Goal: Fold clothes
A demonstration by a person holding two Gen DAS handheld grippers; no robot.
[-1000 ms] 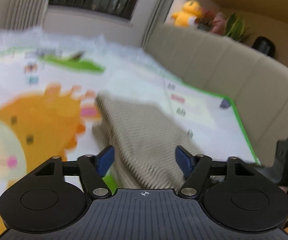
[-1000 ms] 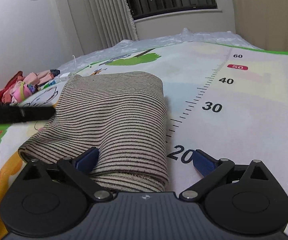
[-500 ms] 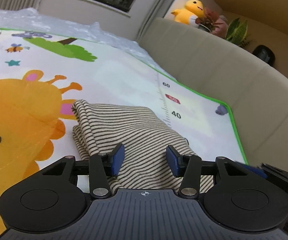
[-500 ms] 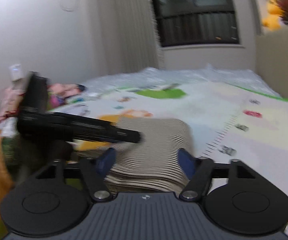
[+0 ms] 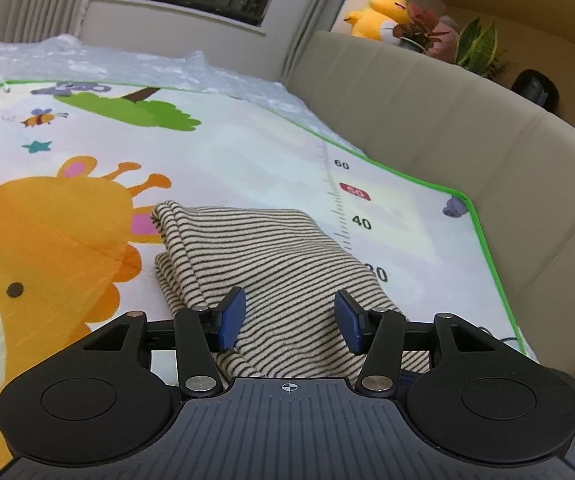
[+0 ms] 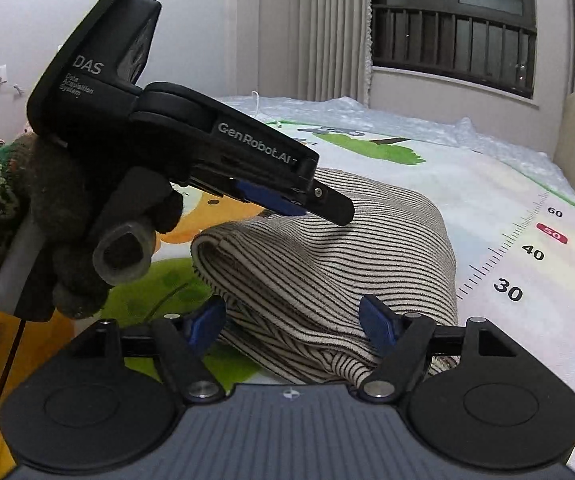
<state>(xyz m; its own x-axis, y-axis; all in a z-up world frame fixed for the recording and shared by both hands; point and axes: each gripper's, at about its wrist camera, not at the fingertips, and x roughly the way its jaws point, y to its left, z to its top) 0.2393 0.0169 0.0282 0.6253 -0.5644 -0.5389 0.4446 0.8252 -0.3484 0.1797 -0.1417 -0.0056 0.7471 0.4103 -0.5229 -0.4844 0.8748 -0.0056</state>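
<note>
Both jaws spread above folded striped garment (image 5: pixel 271 264), fabric between.

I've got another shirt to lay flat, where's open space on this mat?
Bare mat lies beyond the folded striped garment, between the giraffe print and ruler print. Near both tools, the garment crowds it.

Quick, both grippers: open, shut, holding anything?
Left gripper: open, jaws straddling the folded striped garment, gripping nothing.
Right gripper: open, holding nothing.
</note>
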